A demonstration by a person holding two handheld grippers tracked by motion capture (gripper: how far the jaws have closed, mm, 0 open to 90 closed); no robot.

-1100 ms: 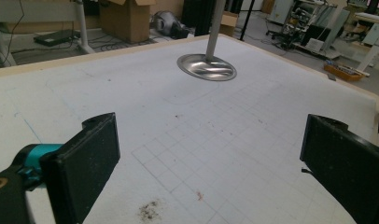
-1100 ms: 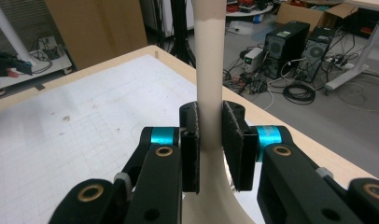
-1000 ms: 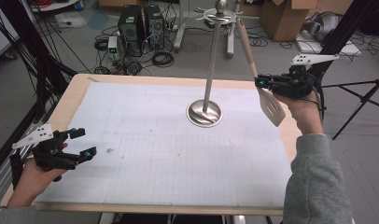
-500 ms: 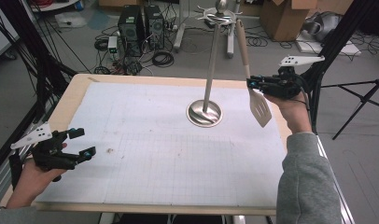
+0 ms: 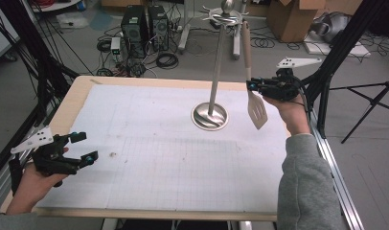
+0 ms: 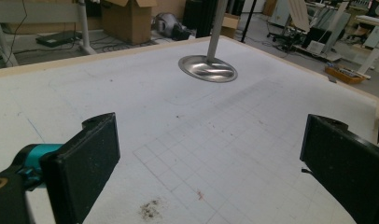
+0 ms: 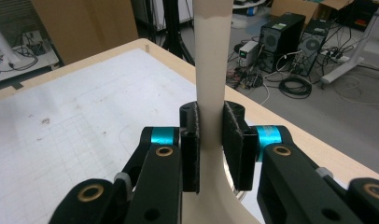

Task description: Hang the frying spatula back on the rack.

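A beige slotted spatula (image 5: 256,108) hangs upright beside a steel utensil stand (image 5: 210,115), its handle top near the stand's hook ring (image 5: 226,12). My right gripper (image 5: 252,86) is shut on the spatula's handle just above the blade; in the right gripper view the two pads press the handle (image 7: 210,70) from both sides. My left gripper (image 5: 82,147) rests open near the table's front left corner. Its wide-apart fingers (image 6: 87,161) hold nothing, and the stand's round base (image 6: 207,68) lies far ahead of them.
A white gridded mat (image 5: 173,143) covers the wooden table (image 5: 73,96). Small dark crumbs (image 6: 149,210) lie on the mat near the left gripper. Computer towers (image 5: 142,24), cables and cardboard boxes (image 5: 293,19) sit on the floor beyond the far edge.
My right gripper has carried the spatula leftward toward the stand and brought it from tilted to nearly upright. The left gripper has stayed put.
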